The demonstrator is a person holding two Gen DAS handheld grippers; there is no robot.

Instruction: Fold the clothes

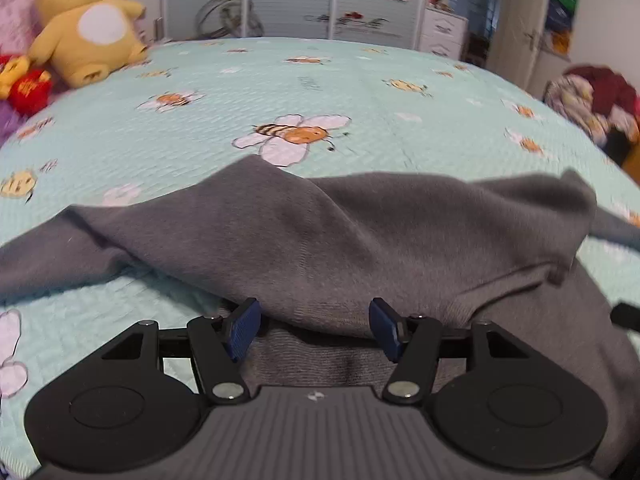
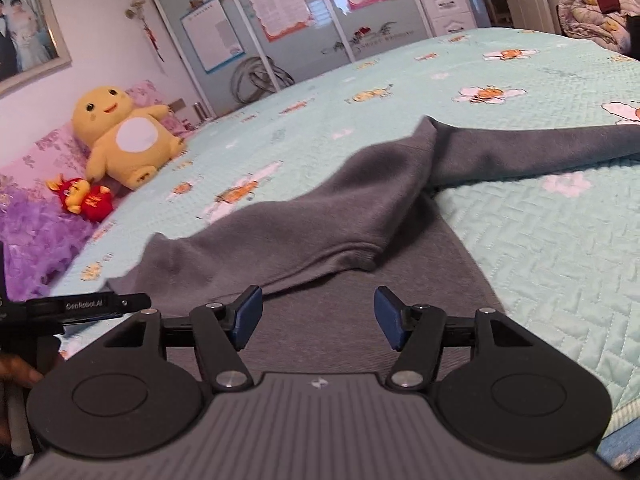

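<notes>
The dark grey fleece garment [image 1: 320, 236] lies spread on the mint bee-print quilted bed [image 1: 240, 92], ready for folding; left gripper [image 1: 315, 328] and right gripper [image 2: 318, 322] hover, fingers spread, pinching nothing.

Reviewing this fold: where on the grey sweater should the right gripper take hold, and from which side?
Probably the ribbed hem of the folded-over flap of the grey sweater. It lies as a raised, doubled edge just ahead of the open right gripper, so coming in low from the near side, one pad under the edge and one over, should pinch it cleanly. The flat cloth nearer gives nothing to grip.
</notes>
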